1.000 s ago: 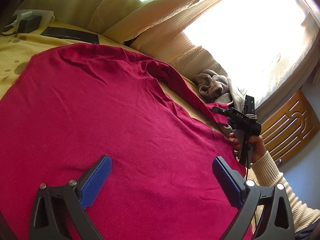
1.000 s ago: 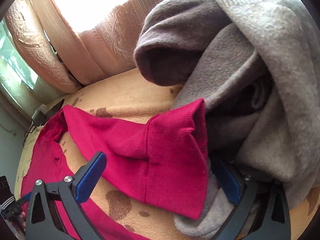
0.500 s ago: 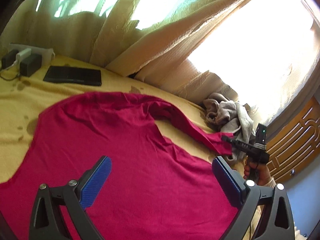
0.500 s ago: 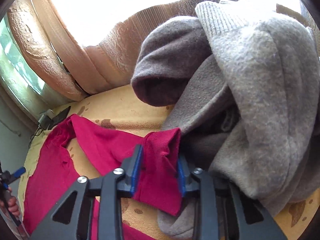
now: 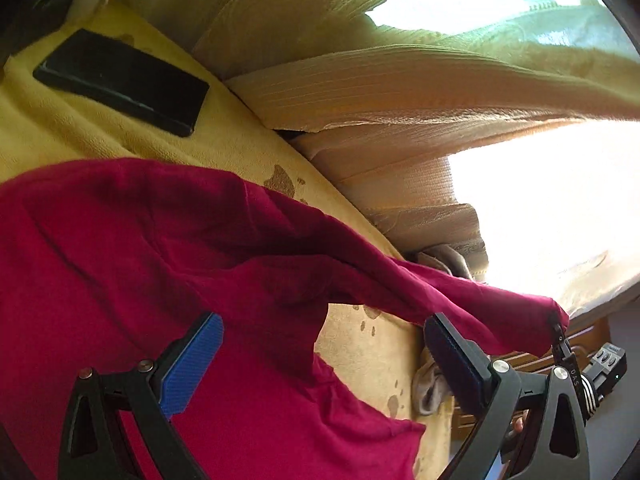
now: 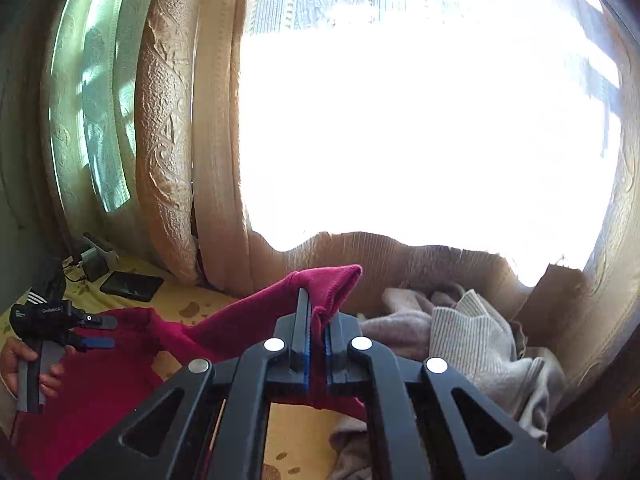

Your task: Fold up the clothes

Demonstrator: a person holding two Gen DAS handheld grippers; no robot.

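A crimson sweater (image 5: 132,264) lies spread on a yellow blanket (image 5: 60,128). One sleeve (image 5: 472,304) is lifted off the bed and stretched out to the right. My right gripper (image 6: 316,320) is shut on the sleeve's ribbed cuff (image 6: 332,280), which sticks up above its blue pads. That same gripper (image 5: 560,332) shows at the sleeve's end in the left wrist view. My left gripper (image 5: 320,348) hovers open over the sweater's body, nothing between its blue pads (image 5: 192,364). From the right wrist view the left gripper (image 6: 96,332) is held by a hand at the left.
A pile of grey knitwear (image 6: 472,336) lies at the bed's right end, under the raised sleeve. A black phone-like slab (image 5: 124,80) rests on the blanket at the back, with chargers (image 6: 94,260) nearby. Patterned curtains (image 6: 168,128) and a bright window close the far side.
The right gripper closed on the sleeve cuff and rose, lifting the sleeve clear of the grey pile. The left gripper swung sideways and rolled over the sweater, still open.
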